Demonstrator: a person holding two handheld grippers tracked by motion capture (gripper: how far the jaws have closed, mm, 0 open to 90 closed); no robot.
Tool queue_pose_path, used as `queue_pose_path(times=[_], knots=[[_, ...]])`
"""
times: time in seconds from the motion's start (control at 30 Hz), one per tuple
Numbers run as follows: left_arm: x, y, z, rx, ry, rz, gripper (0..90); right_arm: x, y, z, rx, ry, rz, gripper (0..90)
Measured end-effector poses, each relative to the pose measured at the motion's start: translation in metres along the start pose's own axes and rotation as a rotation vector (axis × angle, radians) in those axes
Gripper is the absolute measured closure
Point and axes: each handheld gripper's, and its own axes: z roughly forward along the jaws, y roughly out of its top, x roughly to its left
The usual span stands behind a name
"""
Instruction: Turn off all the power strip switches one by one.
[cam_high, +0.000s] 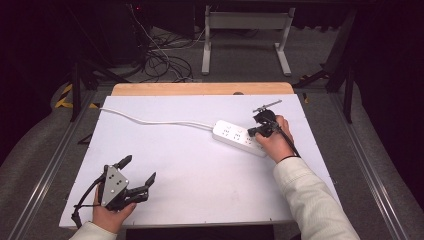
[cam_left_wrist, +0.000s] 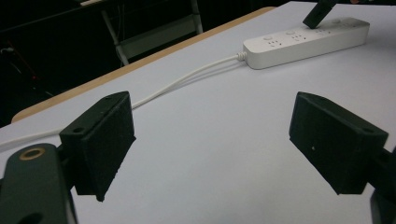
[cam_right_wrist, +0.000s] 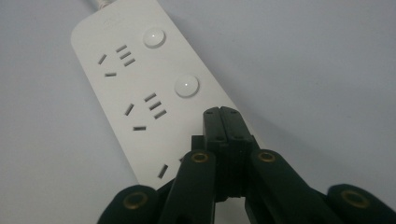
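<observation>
Left gripper (cam_high: 136, 172) sits at the near left corner of the white table (cam_high: 190, 165), jaws spread wide, nothing between them. Right gripper (cam_high: 257, 129) is farther off at the right, jaws pressed together, tips over the near end of the white power strip (cam_high: 239, 138), just beside its round buttons. The strip's white cable (cam_high: 150, 121) runs toward the far left edge

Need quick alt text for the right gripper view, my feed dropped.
The right claw, jaws shut together, sits over the near end of a white power strip lying on a white table. Two round buttons and the socket slots show beyond the tips.
</observation>
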Motion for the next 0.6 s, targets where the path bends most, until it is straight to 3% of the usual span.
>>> queue_pose_path(times=[0.23, 0.3, 0.33, 0.4, 0.43, 0.6], knots=[[0.000, 0.000, 0.000, -0.002, -0.001, 0.003, 14.8, -0.004, -0.002, 0.000, -0.010, 0.009, 0.031, 90.0], [0.001, 0.000, 0.000, -0.002, 0.000, 0.001, 14.8, 0.000, 0.000, -0.001, -0.001, -0.014, -0.003, 90.0], [0.000, 0.000, 0.000, -0.001, -0.001, -0.001, 14.8, 0.005, 0.004, -0.009, -0.026, -0.045, -0.036, 90.0], [0.001, 0.000, 0.001, -0.001, -0.001, -0.001, 14.8, 0.010, 0.012, -0.027, -0.148, 0.012, -0.014, 90.0], [0.001, 0.000, 0.002, 0.002, -0.002, -0.001, 14.8, 0.012, 0.016, -0.031, -0.165, 0.023, -0.020, 90.0], [0.000, 0.001, 0.000, -0.003, 0.000, 0.002, 14.8, 0.021, 0.020, -0.022, -0.113, -0.005, -0.088, 90.0]])
